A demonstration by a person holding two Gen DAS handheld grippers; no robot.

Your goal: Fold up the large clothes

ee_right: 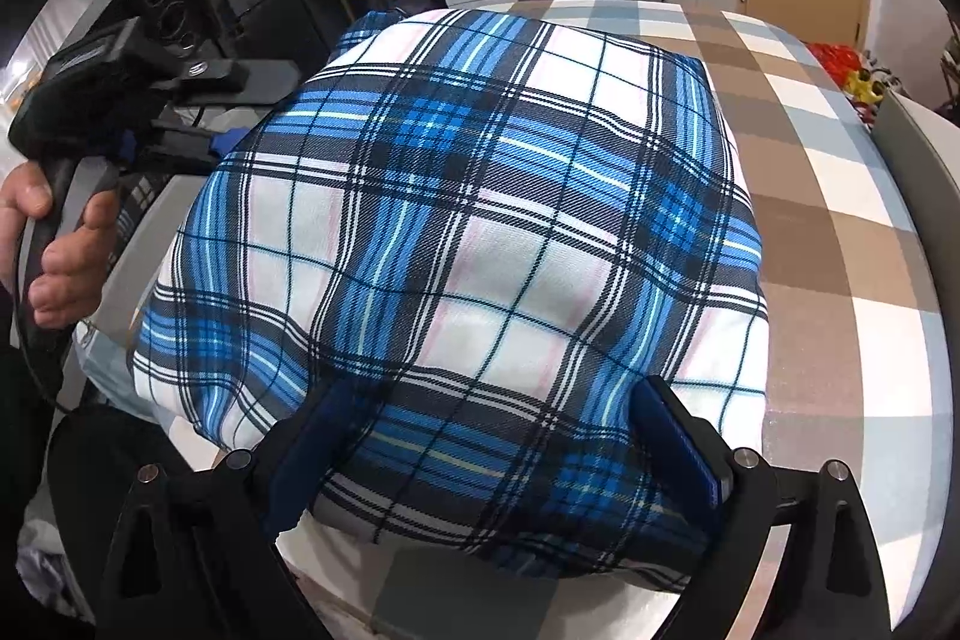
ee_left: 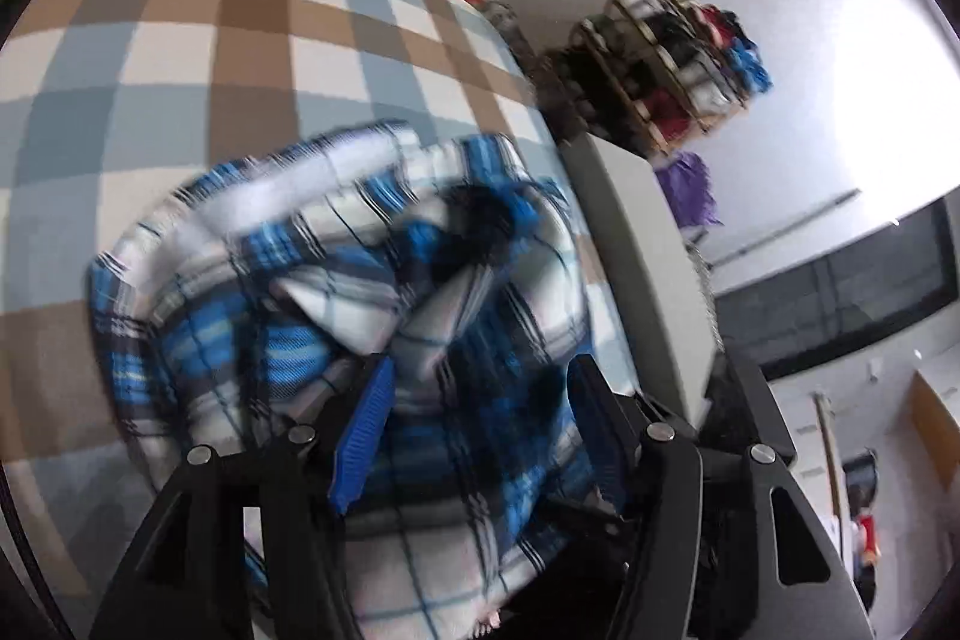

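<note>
Shirt (ee_right: 456, 232) folded on checked cover (ee_right: 840, 244), lower centre. Left gripper (ee_left: 480, 418) spread, blurred, probably just released. Right gripper (ee_right: 498, 436) spread astride hem. Next: pinch hem, fold again.

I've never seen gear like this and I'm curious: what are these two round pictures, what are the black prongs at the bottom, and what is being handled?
No robot: a person holds a two-finger gripper in each hand, each with a fisheye camera looking along its fingers. One picture is from the left gripper, the other from the right gripper; the hand holding the left one shows there. A blue plaid garment lies on a checked bed cover. Both grippers stand open with cloth between their fingers; neither visibly pinches it.
</note>
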